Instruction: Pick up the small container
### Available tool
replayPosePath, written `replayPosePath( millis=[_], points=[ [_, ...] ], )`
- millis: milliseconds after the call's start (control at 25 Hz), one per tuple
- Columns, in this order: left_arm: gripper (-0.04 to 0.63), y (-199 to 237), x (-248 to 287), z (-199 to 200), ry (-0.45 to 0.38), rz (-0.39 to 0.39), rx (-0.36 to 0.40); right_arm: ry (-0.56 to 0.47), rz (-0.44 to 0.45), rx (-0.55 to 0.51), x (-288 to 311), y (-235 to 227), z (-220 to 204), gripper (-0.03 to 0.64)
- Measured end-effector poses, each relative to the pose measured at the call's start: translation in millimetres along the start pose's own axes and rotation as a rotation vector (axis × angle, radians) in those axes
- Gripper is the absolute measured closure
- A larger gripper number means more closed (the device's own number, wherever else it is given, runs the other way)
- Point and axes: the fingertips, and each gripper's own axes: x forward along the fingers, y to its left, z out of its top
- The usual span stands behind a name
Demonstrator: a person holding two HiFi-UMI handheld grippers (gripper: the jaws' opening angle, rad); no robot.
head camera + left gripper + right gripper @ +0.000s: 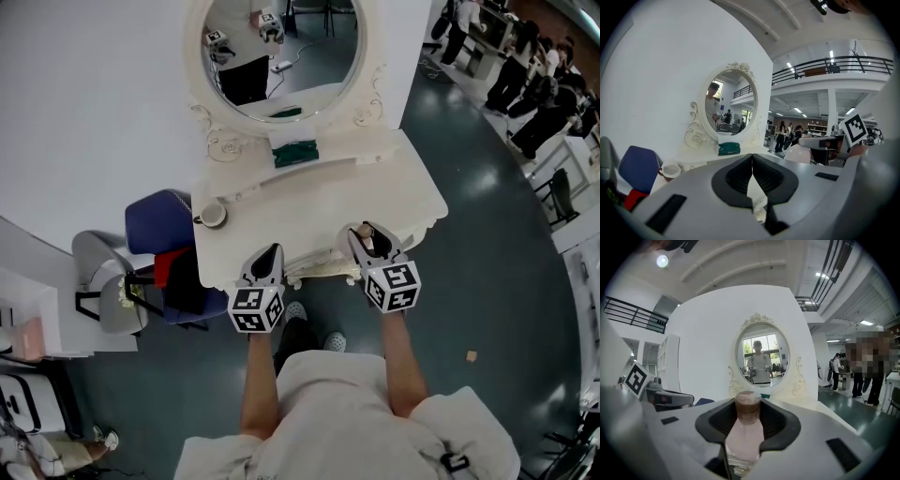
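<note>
The small container (747, 430) is a pale pink bottle with a brown cap, and it stands upright between the pads of my right gripper (748, 420), which is shut on it. In the head view the right gripper (365, 234) holds the container (368, 243) over the front right of the white vanity table (309, 202). My left gripper (271, 253) hovers at the table's front edge. In the left gripper view, the left gripper (752, 164) has its pads pressed together with nothing between them.
An oval mirror (281, 56) stands at the back of the table with a green box (295, 152) below it. A cup (213, 215) sits at the table's left edge. A blue chair (155, 220) stands to the left. Several people (534, 84) stand far right.
</note>
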Motion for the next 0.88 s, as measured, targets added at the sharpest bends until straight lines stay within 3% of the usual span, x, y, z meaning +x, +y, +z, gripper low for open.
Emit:
replayPosePath(
  millis=[880],
  points=[
    [0.568,-3.5,4.2,-5.6,0.002,-0.002,-0.013,0.016,-0.008,-0.007,-0.6,-4.7,-7.7,0.468]
  ],
)
